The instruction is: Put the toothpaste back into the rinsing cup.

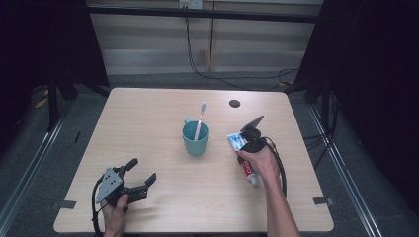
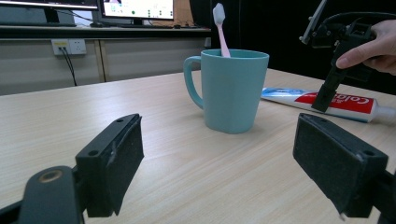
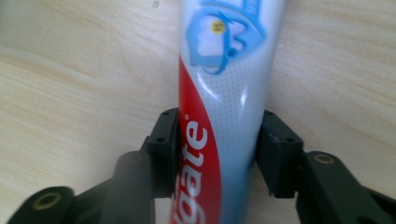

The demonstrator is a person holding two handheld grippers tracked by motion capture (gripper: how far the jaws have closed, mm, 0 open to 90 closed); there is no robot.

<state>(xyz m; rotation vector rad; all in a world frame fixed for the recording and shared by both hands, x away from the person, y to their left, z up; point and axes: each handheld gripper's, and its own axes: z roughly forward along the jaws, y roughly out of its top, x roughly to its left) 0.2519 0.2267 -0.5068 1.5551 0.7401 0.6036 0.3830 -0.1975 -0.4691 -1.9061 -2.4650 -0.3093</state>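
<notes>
Right claw (image 1: 245,144) is down on the toothpaste tube (image 1: 243,157), and in the right gripper view its two black pads (image 3: 166,140) sit flush against either side of the tube (image 3: 223,116) — that is a grip, pads pressing on the white and red body. The tube lies flat on the table (image 1: 148,128), right of centre, on the near-right side of the mug, its flat printed end pointing far and its cap end toward the person. The right hand (image 1: 259,160) covers the middle of it in the high view. From the left gripper view the tube (image 2: 336,103) stretches along the wood behind the mug, with the right claw (image 2: 324,100) planted on top of it.

Left claw (image 1: 141,173) rests low at the near-left of the table, held in the left hand (image 1: 114,212), jaws spread wide with only bare wood between the pads (image 2: 116,163). It points across toward the middle.

Centre table: a teal mug (image 1: 195,139) stands upright, handle on its far-left side, a pink toothbrush (image 1: 199,121) leaning inside with its bristle head up. Mug and tube sit near each other but apart. A small dark round hole (image 1: 234,103) marks the far side of the tabletop.
</notes>
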